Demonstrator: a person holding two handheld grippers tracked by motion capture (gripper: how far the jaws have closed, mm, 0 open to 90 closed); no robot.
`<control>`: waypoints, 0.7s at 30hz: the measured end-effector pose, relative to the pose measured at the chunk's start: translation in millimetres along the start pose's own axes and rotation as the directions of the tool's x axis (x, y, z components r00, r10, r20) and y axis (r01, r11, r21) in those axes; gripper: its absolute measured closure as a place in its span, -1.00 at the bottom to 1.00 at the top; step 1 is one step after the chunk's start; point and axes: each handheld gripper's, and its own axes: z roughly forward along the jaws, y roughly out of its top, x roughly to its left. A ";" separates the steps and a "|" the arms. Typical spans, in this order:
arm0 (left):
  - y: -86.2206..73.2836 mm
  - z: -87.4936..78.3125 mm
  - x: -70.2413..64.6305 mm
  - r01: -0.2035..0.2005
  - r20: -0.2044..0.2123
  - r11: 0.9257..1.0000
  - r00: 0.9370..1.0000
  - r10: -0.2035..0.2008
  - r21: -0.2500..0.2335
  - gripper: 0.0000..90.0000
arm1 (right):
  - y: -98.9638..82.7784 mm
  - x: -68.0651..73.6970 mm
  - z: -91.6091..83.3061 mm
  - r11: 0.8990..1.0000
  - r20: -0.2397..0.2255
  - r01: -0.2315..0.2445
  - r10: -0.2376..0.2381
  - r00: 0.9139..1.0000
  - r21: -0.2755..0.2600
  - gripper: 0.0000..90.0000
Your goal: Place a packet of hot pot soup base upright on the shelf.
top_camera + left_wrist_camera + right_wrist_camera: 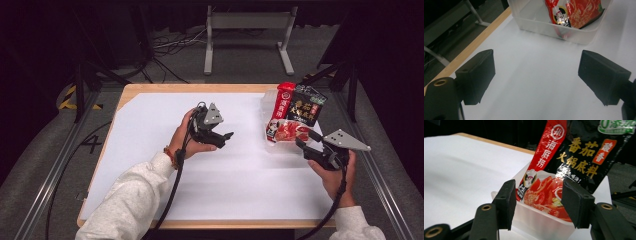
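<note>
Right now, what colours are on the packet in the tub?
Red and black packet; clearest in the right gripper view.

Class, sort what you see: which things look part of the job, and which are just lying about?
Likely part of the job:
sauce packet
clear tub
right gripper
left gripper

Just lying about:
metal stand
floor cables

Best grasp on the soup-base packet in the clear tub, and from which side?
Grip the packet's free upper part, which sticks up above the clear tub and leans toward the table's far edge. Probably come from above with the right gripper, jaws across the flat faces; the tub walls block its lower end.
</note>
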 end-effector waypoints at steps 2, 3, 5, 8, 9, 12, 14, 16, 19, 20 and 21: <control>-3.6 -3.9 -0.2 -0.004 0.001 1.000 1.000 0.004 0.003 -0.68 | 0.0 2.6 -0.8 1.000 -0.011 0.010 -0.010 1.000 0.004 -0.01; -3.6 -3.9 -0.2 -0.004 0.001 1.000 1.000 0.004 0.003 -0.68 | 0.0 2.6 -0.8 1.000 -0.011 0.010 -0.010 1.000 0.004 -0.01; -7.1 -7.5 0.1 -0.007 0.001 1.000 1.000 0.007 0.010 -0.68 | -0.2 5.5 -1.4 1.000 -0.018 0.025 -0.025 1.000 0.008 -0.04; -13.6 -13.8 1.5 -0.021 -0.007 1.000 1.000 0.021 0.022 -0.69 | -1.1 9.8 -1.5 0.998 -0.035 0.052 -0.052 0.998 0.022 -0.08; -15.5 -15.8 1.9 -0.017 -0.008 1.000 1.000 0.017 0.022 -0.70 | -1.4 11.3 -1.3 0.998 -0.039 0.059 -0.058 0.998 0.027 -0.10; -21.1 -21.7 1.7 -0.027 -0.022 0.999 0.999 0.027 0.037 -0.70 | -2.0 15.1 -1.2 0.996 -0.051 0.085 -0.083 0.995 0.039 -0.13; -24.9 -25.7 1.8 -0.032 -0.027 0.998 0.999 0.033 0.047 -0.71 | -2.3 17.2 -1.3 0.994 -0.057 0.099 -0.096 0.994 0.045 -0.16; -28.5 -30.5 2.1 -0.046 -0.025 0.997 0.999 0.048 0.060 -0.76 | -2.6 18.6 -1.8 0.993 -0.065 0.105 -0.101 0.993 0.049 -0.18; -35.1 -37.7 2.1 -0.045 -0.034 0.997 0.998 0.047 0.060 -0.77 | -3.0 20.4 -2.6 0.991 -0.067 0.121 -0.117 0.991 0.055 -0.21; -37.2 -39.9 1.5 -0.044 -0.040 0.997 0.998 0.047 0.064 -0.77 | -3.2 21.0 -2.9 0.990 -0.068 0.126 -0.122 0.990 0.057 -0.22; -37.2 -39.9 1.5 -0.044 -0.040 0.997 0.998 0.047 0.064 -0.77 | -3.2 21.0 -2.9 0.990 -0.068 0.126 -0.122 0.990 0.057 -0.22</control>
